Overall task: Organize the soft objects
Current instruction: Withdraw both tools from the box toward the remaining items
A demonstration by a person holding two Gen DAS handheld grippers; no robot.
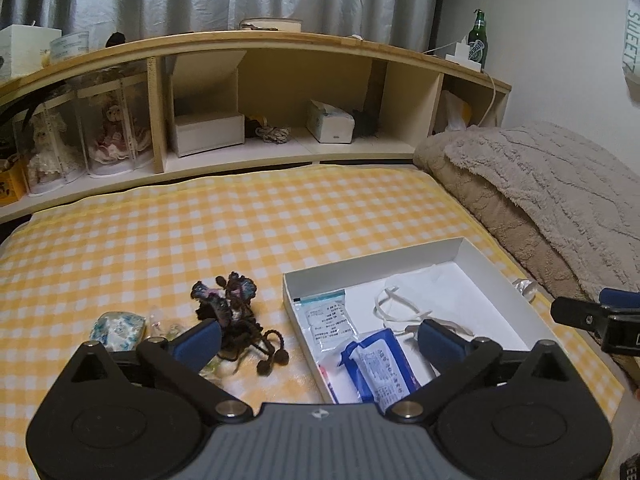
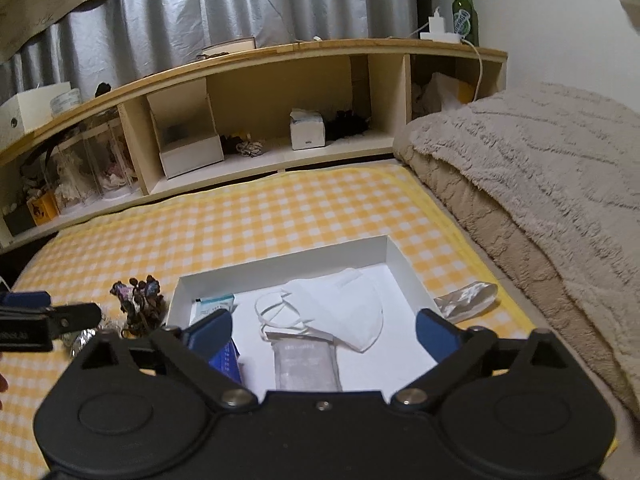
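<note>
Two pairs of tongs are hovering low over a bed covered in a yellow and white checked sheet. The left tongs are standing released, blue pads spread wide and gripping nothing, straddling the near left wall of a shallow white box. The right tongs are likewise standing released and empty, poised over the near part of the same box. The box is lying open on the sheet, its long axis running away toward the headboard and slightly rightward. Inside it, nearest, a blue and white packet is lying with its long side roughly along the box, beside a clear flat sachet. Just beyond, a white face mask is lying flat, its ear loops trailing leftward. A teal-edged packet is resting against the left wall. Outside the box, just left of it, a dark tangle of hair ties is sitting on the sheet, with a pale patterned bundle further left. A crumpled silvery wrapper is lying just right of the box. Beyond, a beige fleecy blanket is piled at the right, and a wooden headboard shelf is carrying a green bottle.
</note>
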